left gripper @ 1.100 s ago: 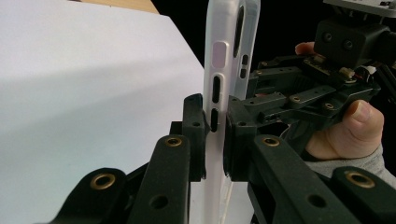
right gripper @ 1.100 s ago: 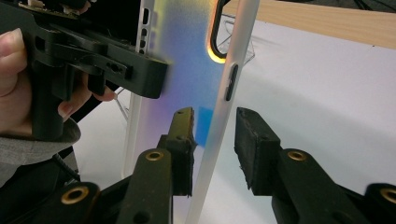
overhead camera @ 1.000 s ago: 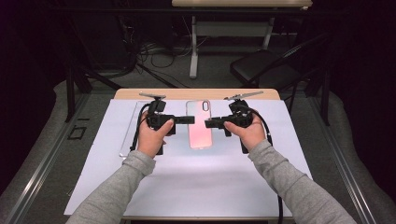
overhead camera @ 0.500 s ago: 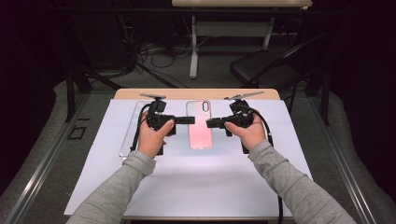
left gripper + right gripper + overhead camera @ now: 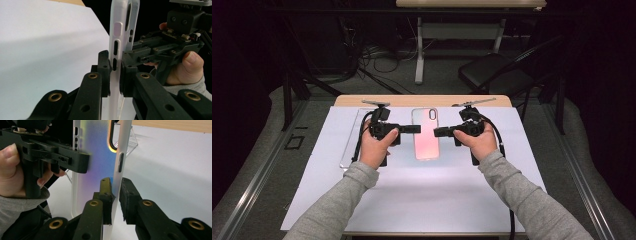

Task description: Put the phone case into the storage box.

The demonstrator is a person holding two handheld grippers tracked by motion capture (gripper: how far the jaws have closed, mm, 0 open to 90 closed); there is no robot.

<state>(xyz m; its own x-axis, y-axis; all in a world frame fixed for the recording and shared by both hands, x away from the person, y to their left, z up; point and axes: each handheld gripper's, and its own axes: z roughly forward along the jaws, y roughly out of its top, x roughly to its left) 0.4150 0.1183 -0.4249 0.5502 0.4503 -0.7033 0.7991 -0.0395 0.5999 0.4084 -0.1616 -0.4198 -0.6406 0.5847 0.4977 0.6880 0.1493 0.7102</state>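
In the high view, we hold the phone case [image 5: 426, 134] between us over the middle of the white sheet [image 5: 422, 200], its camera cut-out towards the far edge. The left gripper [image 5: 414, 129] meets the case's left long edge and the right gripper [image 5: 439, 132] its right long edge, both about level with the case's upper half. A clear flat piece [image 5: 352, 140] lies left of the case, partly under our left hand [image 5: 374, 147]. The strip of wooden table [image 5: 422, 100] shows beyond the case; the sheet nearer us than the case is bare, so that is where we judge there is room to move.

In the left gripper view, our jaws stand nearly closed on the case [image 5: 117, 50] wall, pads on either side of it just by a side button slot. The right gripper [image 5: 130, 56] sits on the far edge of the case.

In the right gripper view, one pad presses the case [image 5: 100, 157] rim; the other stands just off it, so we cannot tell whether that grip is firm. The left gripper [image 5: 82, 162] reaches across the case's iridescent back.

To do this well, we judge both grips should stay on the rims, clear of the button slots, and pull evenly so the thin wall does not twist or slip.
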